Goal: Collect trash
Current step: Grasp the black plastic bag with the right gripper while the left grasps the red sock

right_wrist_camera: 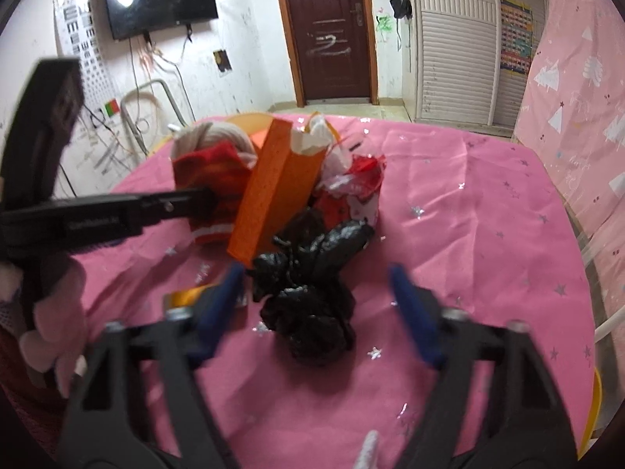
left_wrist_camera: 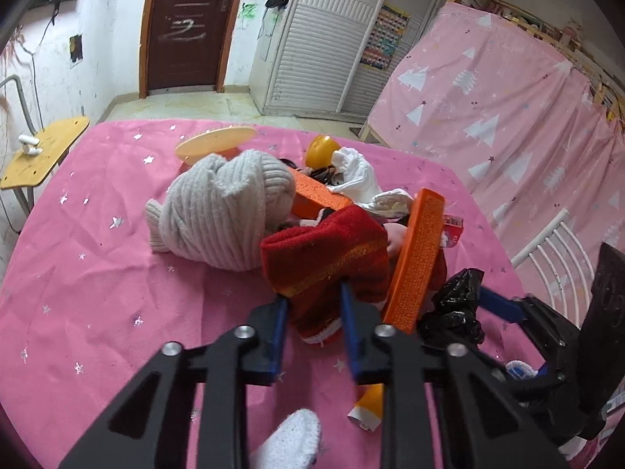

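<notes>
An orange paper bag [left_wrist_camera: 414,258] stands open on the pink tablecloth [left_wrist_camera: 97,273], with white crumpled paper [left_wrist_camera: 359,176] and a red wrapper [right_wrist_camera: 363,183] behind it. A red cloth [left_wrist_camera: 328,265] hangs over the bag's near edge. My left gripper [left_wrist_camera: 314,305] is shut on the red cloth. A crumpled black plastic bag [right_wrist_camera: 308,293] lies in front of the orange bag [right_wrist_camera: 277,187]. My right gripper [right_wrist_camera: 316,285] is open, its blue fingers on either side of the black bag without touching it. The right gripper also shows in the left wrist view [left_wrist_camera: 504,308].
A grey knitted hat [left_wrist_camera: 222,211] lies left of the bag, a cream plate [left_wrist_camera: 215,142] and a yellow ball [left_wrist_camera: 322,150] behind it. An orange-and-white scrap [left_wrist_camera: 369,406] lies under my left gripper. A white chair [left_wrist_camera: 554,258] stands at the table's right edge.
</notes>
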`<state>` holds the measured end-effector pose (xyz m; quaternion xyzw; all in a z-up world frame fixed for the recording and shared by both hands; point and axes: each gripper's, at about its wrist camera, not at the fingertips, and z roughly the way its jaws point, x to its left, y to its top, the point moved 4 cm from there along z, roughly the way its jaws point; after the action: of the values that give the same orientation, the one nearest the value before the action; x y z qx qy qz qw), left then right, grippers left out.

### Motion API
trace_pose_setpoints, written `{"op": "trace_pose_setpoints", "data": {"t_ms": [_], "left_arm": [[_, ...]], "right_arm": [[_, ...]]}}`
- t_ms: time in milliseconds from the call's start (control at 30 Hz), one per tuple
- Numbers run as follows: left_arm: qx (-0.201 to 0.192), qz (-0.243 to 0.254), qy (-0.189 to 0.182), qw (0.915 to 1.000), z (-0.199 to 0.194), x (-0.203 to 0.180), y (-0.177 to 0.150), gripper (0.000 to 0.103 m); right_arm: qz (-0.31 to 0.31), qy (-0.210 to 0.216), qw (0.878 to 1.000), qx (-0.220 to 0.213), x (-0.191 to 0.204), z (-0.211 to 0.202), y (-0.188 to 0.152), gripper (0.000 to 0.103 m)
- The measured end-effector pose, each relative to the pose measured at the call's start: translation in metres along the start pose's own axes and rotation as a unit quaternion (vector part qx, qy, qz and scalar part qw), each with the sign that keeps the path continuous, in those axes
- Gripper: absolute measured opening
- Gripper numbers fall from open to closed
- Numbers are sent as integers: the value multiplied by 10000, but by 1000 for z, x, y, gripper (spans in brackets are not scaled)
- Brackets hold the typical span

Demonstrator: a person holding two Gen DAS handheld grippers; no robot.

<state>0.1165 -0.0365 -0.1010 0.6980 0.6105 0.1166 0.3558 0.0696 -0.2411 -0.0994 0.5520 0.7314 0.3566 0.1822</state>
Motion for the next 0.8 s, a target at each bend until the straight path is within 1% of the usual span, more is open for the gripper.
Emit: {"op": "trace_pose_setpoints", "data": {"t_ms": [33,67,100,133,233,433,467,500,600,800], "left_arm": [[-50,6,-7,10000,0,-2,-1,10],[-118,1,-23,9999,-2,-4,0,8],[-190,-23,-41,9998,-5,-3,1,8],[-228,-38,-55,9997,-7,-3,1,7],[-362,-76,-86,9993,-16,-2,4,7],[-418,37,-22,9991,-23,-10,3,5],[-417,77,17,9991,-24,-11,3,1],[-430,103,88,9990,-24,-9,3,0],[-535,151,336,9979,-29,-11,3,0],[-910,129,482,9946,-50,-11,11,0]], "right_arm": [[-28,-2,10000,28,1,1,0,50],[-58,-4,10000,35,2,2,0,43],[-108,-30,9999,42,4,3,-1,34],[-140,-82,9999,24,5,2,-2,32],[-114,-120,9998,-128,3,-2,-1,31],[31,-59,9994,-335,-1,-10,-2,30],[57,-42,9993,-362,-3,-11,-2,30],[111,10,9992,-380,-5,-12,-2,30],[297,59,9986,-440,-15,-17,-3,30],[555,-48,9963,-647,-35,-31,-7,31]]}}
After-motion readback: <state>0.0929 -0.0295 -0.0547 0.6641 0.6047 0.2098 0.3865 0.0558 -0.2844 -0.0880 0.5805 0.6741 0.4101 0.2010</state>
